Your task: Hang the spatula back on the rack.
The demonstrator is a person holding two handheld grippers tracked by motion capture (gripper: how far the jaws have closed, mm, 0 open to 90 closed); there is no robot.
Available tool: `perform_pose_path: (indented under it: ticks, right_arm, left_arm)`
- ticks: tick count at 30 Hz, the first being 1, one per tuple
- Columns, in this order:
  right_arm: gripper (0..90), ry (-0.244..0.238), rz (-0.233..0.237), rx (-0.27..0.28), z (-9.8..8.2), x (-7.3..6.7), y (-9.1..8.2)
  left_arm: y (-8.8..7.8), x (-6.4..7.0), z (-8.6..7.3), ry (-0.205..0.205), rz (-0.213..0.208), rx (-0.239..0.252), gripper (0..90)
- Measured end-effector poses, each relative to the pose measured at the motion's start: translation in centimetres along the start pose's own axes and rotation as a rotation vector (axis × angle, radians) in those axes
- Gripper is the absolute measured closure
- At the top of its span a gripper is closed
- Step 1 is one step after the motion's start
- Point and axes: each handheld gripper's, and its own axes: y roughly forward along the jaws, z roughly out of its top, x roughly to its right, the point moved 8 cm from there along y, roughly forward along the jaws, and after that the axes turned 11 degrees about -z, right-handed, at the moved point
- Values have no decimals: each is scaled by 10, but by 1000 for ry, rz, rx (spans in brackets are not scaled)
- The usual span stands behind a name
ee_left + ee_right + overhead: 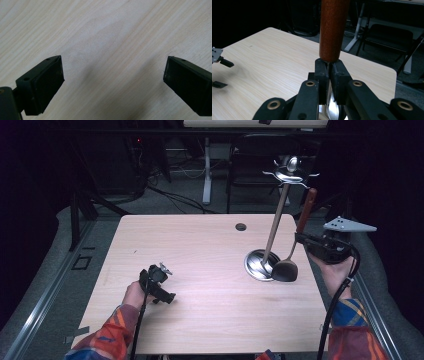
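While my right gripper (301, 238) keeps its jaws pressed together on the metal neck of the spatula (292, 252), just under the red-brown wooden handle, I see the tool hanging nearly upright. Its dark blade is low, just beside the round steel base of the utensil stand (272, 237), on the side nearer to me, and I cannot tell if the blade touches the base or the table. In the right gripper view the two pads are closed on the thin shaft, with the handle rising directly above them.

I count one spatula and one stand. The stand has one slanted wooden pole and a ring of curved metal hooks at the top; I cannot count the hooks surely.

Far from the stand, toward the near left part of the table (200, 310), my left gripper (165, 292) rests low over the wood. Its jaws stand wide apart with only bare board between them, as the left gripper view shows.

The table is one pale wooden board with fine grain, and behind the stand, to its left near the far edge, there is one small dark round hole (241, 227). Around the table the room is dark, with grey floor, cables, a white table leg and a dark chair behind the stand.
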Motion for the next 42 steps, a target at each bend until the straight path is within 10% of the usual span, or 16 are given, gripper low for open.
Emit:
perform_pose_path:
  ticks: [22,42]
  right_arm:
    - [837,-17,73,14,16,-1,4]
    - [818,61,153,-4,18,7,14]
  left_arm:
    - [3,0,-2,2,2,-10,31]
    - [3,0,-3,-2,2,-17,32]
